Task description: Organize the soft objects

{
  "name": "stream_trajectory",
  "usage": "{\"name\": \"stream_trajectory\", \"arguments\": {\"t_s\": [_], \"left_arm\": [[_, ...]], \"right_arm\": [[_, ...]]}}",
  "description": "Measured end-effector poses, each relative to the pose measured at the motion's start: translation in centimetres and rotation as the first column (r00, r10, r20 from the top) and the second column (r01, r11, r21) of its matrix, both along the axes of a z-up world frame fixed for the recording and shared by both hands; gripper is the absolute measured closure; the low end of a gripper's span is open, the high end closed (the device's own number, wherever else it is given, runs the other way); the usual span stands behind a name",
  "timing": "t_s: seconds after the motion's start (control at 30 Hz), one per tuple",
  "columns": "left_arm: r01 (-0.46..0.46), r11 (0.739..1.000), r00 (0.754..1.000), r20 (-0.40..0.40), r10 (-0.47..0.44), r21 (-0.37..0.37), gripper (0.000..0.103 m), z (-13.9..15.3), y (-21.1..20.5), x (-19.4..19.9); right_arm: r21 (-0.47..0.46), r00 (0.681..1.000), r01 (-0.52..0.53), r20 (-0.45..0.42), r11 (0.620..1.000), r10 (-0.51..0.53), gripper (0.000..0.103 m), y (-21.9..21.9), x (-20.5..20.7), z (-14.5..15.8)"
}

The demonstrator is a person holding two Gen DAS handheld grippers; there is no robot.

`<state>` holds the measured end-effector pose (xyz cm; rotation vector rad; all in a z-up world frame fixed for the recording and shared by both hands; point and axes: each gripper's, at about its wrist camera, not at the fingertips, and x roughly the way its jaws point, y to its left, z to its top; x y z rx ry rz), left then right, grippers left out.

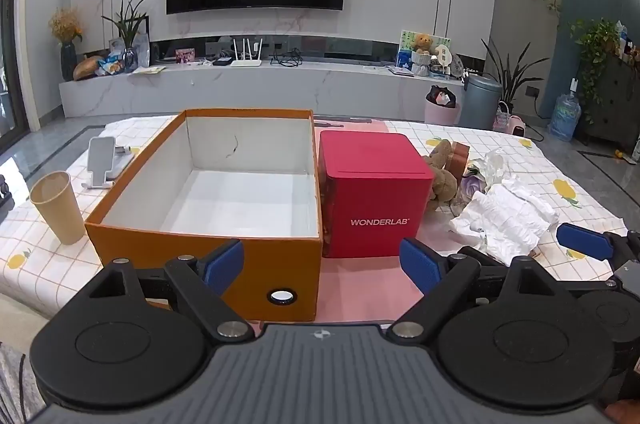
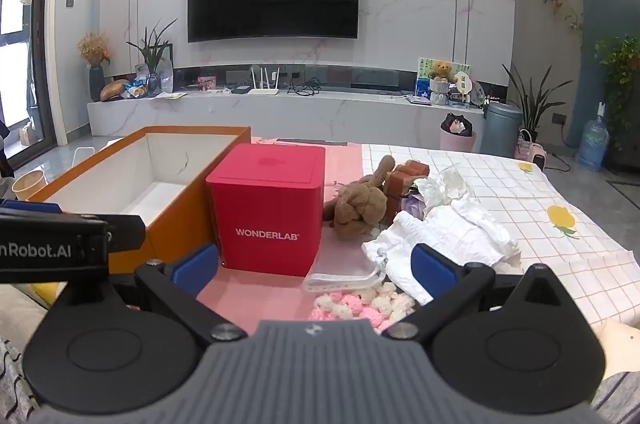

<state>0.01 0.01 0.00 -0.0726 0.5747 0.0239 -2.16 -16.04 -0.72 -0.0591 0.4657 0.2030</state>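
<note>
Both hand-held grippers hover spread above the checked tablecloth.

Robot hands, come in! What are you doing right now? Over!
Left tool open, right tool open, both empty. Orange box empty; brown plush, white cloth, pink-white fluffy thing wait on the table. Red box stands between.

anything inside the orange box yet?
No. The orange box shows only bare white floor and walls. Its near inner corner is hidden by the front wall. The brown plush and white cloth lie outside.
</note>
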Motion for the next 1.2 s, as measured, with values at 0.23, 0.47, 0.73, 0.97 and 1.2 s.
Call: {"name": "stream_trajectory", "arguments": {"t_s": [0.23, 0.47, 0.73, 0.97, 1.2], "left_arm": [[0.014, 1.000, 1.000, 0.021, -0.014, -0.015, 0.003, -0.1, 0.4, -0.1], [0.022, 1.000, 0.999, 0.029, -0.023, 0.005, 0.009, 0.0, -0.3, -0.3], [0.017, 1.000, 1.000, 0.019, -0.017, 0.014, 0.009, -0.1, -0.3, -0.3], [0.013, 1.000, 1.000, -0.002, -0.013, 0.008, 0.009, -0.5, -0.2, -0.1], [0.011, 1.000, 1.000, -0.010, -0.011, 0.011, 0.009, -0.6, -0.4, -0.1]], "right_arm": [[-0.011, 1.000, -0.001, -0.011, 1.000, 0.001, 0.002, 0.2, 0.0, 0.1], [-0.006, 1.000, 0.008, -0.008, 1.000, -0.008, 0.002, -0.4, 0.2, 0.2], [-0.036, 1.000, 0.006, 0.000, 0.999, -0.006, 0.003, 0.5, -0.3, 0.1], [-0.053, 1.000, 0.002, -0.003, 0.999, -0.002, 0.003, 0.7, -0.3, 0.0], [-0.075, 1.000, -0.006, 0.004, 0.997, 0.006, 0.003, 1.1, -0.5, 0.0]]}}
